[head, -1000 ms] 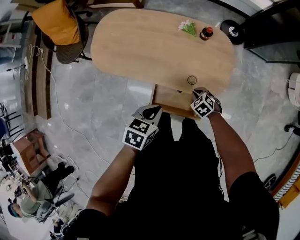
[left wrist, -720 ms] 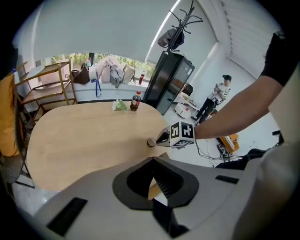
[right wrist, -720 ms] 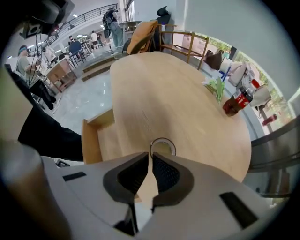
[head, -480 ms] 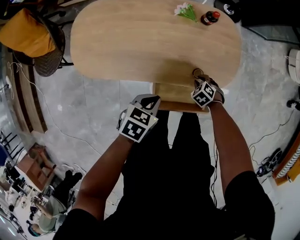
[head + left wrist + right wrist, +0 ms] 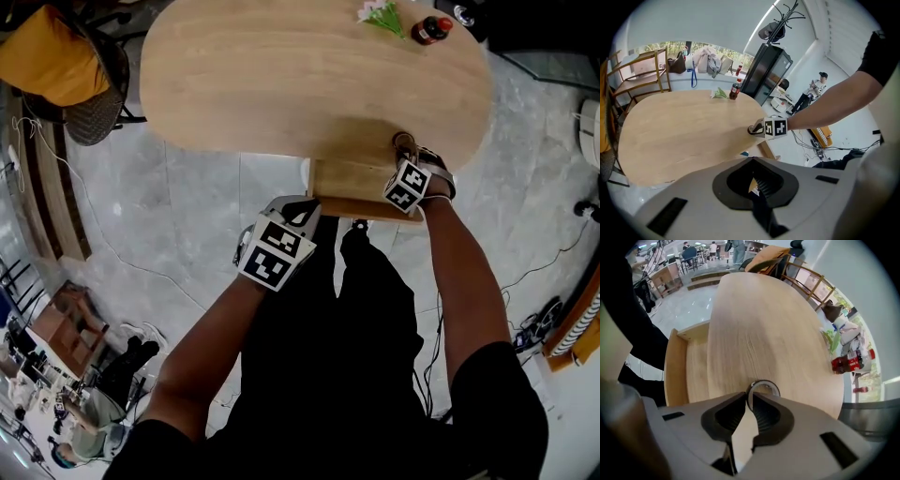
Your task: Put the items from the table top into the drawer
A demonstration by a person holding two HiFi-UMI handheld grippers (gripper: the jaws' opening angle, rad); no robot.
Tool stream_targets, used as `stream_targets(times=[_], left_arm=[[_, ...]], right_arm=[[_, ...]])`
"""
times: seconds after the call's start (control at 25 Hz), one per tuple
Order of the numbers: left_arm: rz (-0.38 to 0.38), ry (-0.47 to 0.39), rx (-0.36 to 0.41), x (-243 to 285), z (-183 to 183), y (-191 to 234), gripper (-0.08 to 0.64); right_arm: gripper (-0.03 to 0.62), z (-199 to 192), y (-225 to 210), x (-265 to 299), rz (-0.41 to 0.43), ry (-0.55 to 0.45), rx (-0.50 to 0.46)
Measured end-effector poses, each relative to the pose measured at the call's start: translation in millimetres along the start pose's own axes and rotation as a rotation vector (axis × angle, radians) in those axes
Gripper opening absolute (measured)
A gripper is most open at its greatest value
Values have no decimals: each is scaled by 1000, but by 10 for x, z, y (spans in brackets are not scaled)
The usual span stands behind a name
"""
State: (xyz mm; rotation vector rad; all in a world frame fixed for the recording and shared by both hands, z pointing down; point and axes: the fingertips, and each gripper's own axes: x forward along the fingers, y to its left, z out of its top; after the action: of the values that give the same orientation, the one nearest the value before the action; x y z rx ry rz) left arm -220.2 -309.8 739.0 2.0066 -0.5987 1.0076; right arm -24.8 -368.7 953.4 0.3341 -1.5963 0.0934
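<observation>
A tape ring (image 5: 764,386) lies near the front edge of the oval wooden table (image 5: 281,84). My right gripper (image 5: 747,398) is shut on the ring's near wall, seen in the head view at the table edge (image 5: 405,150). Under that edge the wooden drawer (image 5: 677,366) stands pulled out (image 5: 347,183). At the far end of the table are a dark bottle with a red cap (image 5: 433,28) and a small bunch of flowers (image 5: 380,13). My left gripper (image 5: 298,214) hangs shut and empty in front of the drawer, away from the table (image 5: 753,180).
A chair draped with orange cloth (image 5: 56,61) stands at the table's left end. A black cabinet (image 5: 764,70) is behind the far end. The person's legs are right in front of the drawer. Cables (image 5: 544,314) lie on the floor at right.
The right gripper has moved forward from the drawer front up to the table edge and closed on the tape ring. The left gripper stayed about where it was.
</observation>
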Motion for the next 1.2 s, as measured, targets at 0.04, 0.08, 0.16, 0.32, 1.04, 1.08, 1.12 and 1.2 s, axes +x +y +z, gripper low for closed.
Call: stream_targets(times=[0.04,0.08,0.16,0.32,1.04,1.08,1.12,1.2], left_arm=[[2,-3,-2,7,-6,-23,0],[4,-8,-3,9,-9,-49,0],[15,-21,-6,-1,-18,-109,0],[55,-61,-24,-71,-31,-267,0],[174,-282,-237,-452,-437,-1137,0],[173,-277,-239,-437,-487,-1147,0],[173,-274,-245,-418,-537,-1151,0],[177,-270,-259,-350,-636,-1135,0]], right_arm=[[41,6,-6,19,-2,3,-16],[37,15,-20,27,-6,0,-20],[34,41,-46,-12,-16,-17,-7],[32,59,-47,-236,-36,-65,22],[32,-132,1422,-446,155,-188,140],[32,-73,1473,-363,162,-189,140],[32,-10,1511,-284,168,-190,139],[32,116,1541,-121,174,-194,131]])
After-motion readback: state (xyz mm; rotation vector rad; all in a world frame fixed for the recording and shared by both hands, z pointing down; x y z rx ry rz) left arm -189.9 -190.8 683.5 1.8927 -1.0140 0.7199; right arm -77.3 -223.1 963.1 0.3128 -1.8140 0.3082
